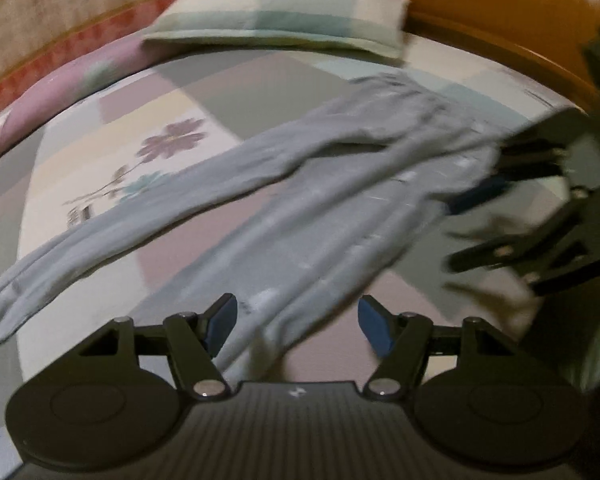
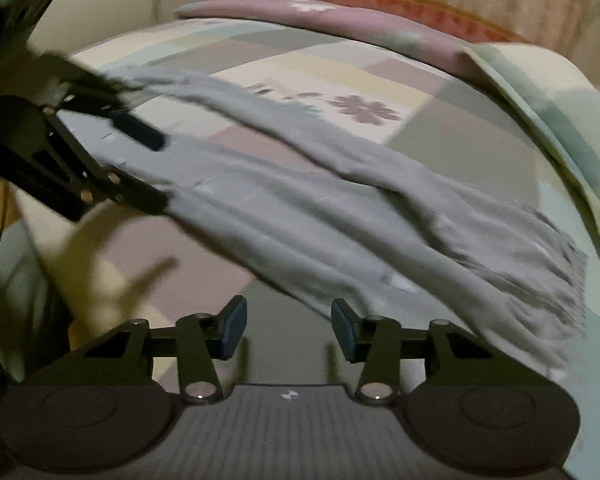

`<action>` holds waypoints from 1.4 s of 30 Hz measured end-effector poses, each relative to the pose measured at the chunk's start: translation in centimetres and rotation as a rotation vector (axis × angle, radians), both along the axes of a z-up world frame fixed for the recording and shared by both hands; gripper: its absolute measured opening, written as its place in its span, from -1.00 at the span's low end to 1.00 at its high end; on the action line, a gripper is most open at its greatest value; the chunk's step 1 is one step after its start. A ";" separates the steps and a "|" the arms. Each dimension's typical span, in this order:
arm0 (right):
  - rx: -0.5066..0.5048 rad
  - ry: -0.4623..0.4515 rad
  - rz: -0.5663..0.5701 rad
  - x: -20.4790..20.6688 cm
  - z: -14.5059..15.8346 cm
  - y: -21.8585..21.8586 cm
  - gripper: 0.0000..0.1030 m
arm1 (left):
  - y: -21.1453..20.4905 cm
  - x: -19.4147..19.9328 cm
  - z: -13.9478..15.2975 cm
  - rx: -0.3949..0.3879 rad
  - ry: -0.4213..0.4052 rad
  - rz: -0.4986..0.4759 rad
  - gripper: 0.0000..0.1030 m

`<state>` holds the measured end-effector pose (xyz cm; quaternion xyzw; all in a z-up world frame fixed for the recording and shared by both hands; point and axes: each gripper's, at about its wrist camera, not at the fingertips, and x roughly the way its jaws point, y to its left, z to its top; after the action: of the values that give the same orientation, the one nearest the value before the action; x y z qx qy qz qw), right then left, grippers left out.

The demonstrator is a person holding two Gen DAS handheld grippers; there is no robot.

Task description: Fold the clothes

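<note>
grey trousers point(image 1: 284, 184) blurred, one leg end cut off

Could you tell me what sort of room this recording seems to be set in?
Most likely a bedroom. A patchwork bedspread with a flower print covers a bed, a matching pillow lies at its head against a wooden headboard, and grey trousers are spread out on top.

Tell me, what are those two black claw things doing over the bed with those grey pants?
A person holds a claw-like gripper in each hand to fold clothes. Grey pants lie spread out on the patchwork bedspread, not folded yet, with a pillow near the headboard. The left gripper is open above one pant leg, and the right gripper is open near the waist end. Neither one is holding the pants right now.
</note>
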<state>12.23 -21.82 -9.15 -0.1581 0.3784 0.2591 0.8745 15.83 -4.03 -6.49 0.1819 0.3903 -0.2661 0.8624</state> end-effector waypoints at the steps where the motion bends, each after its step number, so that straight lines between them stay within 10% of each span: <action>1: -0.012 -0.019 0.034 0.1 -0.2 0.7 -0.04 | -0.4 0.0 -0.1 0.007 -0.001 0.002 0.33; 9: -0.211 -0.096 0.228 2.3 -2.4 3.4 -0.26 | -0.8 -0.2 -0.6 -0.010 -0.010 0.003 0.32; 12: -0.246 -0.096 0.225 2.6 -2.3 3.4 -0.94 | -1.0 -0.2 -0.9 -0.006 -0.032 -0.017 0.32; 24: -0.131 -0.042 0.203 1.0 1.1 1.6 -0.94 | -4.6 0.2 -2.8 0.108 -0.159 -0.092 0.32; 29: -0.197 -0.132 0.189 -0.2 0.7 2.2 0.01 | -4.0 0.7 -1.8 0.001 -0.132 -0.071 0.32; 35: -0.465 -0.306 0.202 -1.0 -3.8 5.0 -0.07 | -3.4 0.9 -1.5 -0.001 -0.119 -0.055 0.32; 42: -0.469 -0.327 0.170 -1.5 -2.8 4.3 -0.82 | -3.1 -1.6 -2.3 0.076 -0.167 -0.154 0.32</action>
<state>10.72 -17.54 -11.95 -0.4265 0.2676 0.2078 0.8386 14.21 -7.13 -8.80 0.2653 0.3118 -0.3005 0.8614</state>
